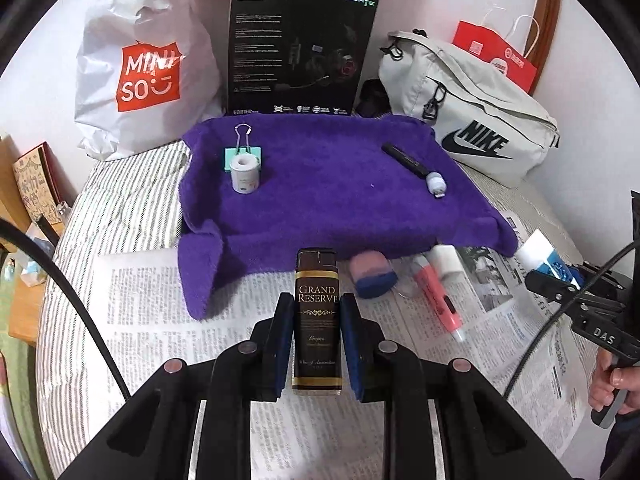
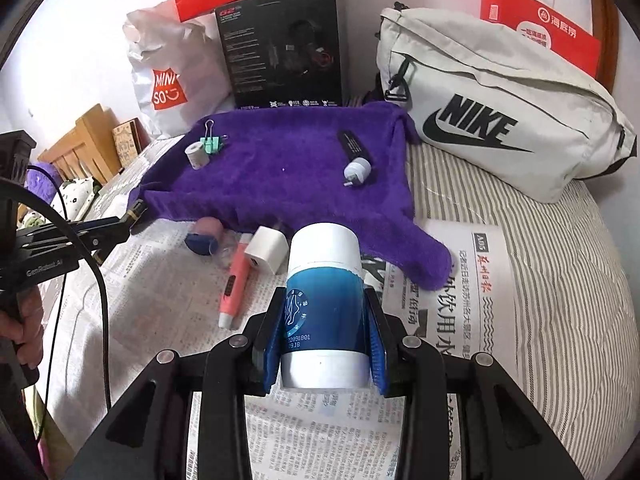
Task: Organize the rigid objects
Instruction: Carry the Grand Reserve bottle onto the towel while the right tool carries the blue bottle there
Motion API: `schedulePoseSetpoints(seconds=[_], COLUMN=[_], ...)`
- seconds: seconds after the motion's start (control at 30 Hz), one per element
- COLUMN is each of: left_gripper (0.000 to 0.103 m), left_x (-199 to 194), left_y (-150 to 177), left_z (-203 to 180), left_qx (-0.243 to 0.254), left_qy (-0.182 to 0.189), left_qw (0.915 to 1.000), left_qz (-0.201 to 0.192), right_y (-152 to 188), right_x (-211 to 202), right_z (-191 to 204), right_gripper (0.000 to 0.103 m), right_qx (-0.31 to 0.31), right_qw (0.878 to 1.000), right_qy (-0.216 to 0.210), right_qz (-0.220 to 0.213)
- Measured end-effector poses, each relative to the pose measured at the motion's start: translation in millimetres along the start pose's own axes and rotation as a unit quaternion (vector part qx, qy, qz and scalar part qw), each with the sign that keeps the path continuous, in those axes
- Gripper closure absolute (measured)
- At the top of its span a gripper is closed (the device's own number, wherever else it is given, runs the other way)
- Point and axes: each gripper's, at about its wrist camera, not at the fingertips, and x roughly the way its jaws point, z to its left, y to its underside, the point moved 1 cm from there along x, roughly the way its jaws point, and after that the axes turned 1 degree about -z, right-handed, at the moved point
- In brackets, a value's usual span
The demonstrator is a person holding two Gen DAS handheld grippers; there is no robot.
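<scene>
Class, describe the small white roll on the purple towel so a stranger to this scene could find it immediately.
Find the purple towel spread before the black headset box. Near its far left corner, a small white roll stands on end, right in front of a mint-green binder clip. Unlike the white plug adapter on the towel's right side, it is a hollow-cored cylinder.

Brown lighter (image 1: 317, 320) and blue-white bottle (image 2: 323, 308), each claw-clamped.

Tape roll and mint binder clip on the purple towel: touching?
Cannot tell. In the left wrist view the tape roll overlaps the binder clip behind it; in the right wrist view they sit flush side by side, but neither shows contact or gap plainly.
</scene>
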Motion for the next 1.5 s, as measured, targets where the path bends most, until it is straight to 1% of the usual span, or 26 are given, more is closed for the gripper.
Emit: schedulePoseSetpoints(seconds=[0.23,0.37,0.47,0.57,0.63,0.77,0.9,1.07,1.43,1.5], left_gripper=[0.081,0.081,0.081,0.081,0.081,0.081,0.081,0.081,0.081,0.081], left_x=[10,14,20,26,30,41,52,65,96,101], left_y=[-22,-37,-48,-56,-61,-69,-75,-80,-83,-82], left_z=[9,14,19,24,27,33,39,41,40,41], left_qx=[0.005,0.008,0.005,0.005,0.003,0.000,-0.002,-0.002,0.005,0.007], left_qy=[-0.002,-0.007,-0.004,-0.002,0.001,0.002,0.005,0.009,0.017,0.014], left_qw=[1.0000,0.9999,1.0000,1.0000,1.0000,1.0000,1.0000,0.9999,0.9992,0.9990], left_qz=[0.004,0.003,0.002,0.002,0.002,0.005,0.008,0.015,0.037,0.041], right_y=[-22,-41,-57,-72,-82,-96,-103,-104,-100,-101], right_x=[6,17,28,42,54,76,100,123,139,139], right_z=[-5,-9,-9,-8,-8,-3,0,-2,0,-3], right_gripper=[0.067,0.067,0.067,0.067,0.067,0.067,0.067,0.067,0.067,0.067], right_qx=[-0.006,-0.007,-0.016,-0.025,-0.029,-0.044,-0.054,-0.062,-0.086,-0.089], right_qw=[1.000,1.000,1.000,1.000,0.999,0.999,0.998,0.996,0.994,0.993], right_qy=[-0.003,-0.010,-0.013,-0.014,-0.023,-0.026,-0.026,-0.023,-0.012,-0.003], right_qz=[-0.011,-0.013,-0.013,-0.008,-0.002,0.014,0.035,0.060,0.073,0.075])
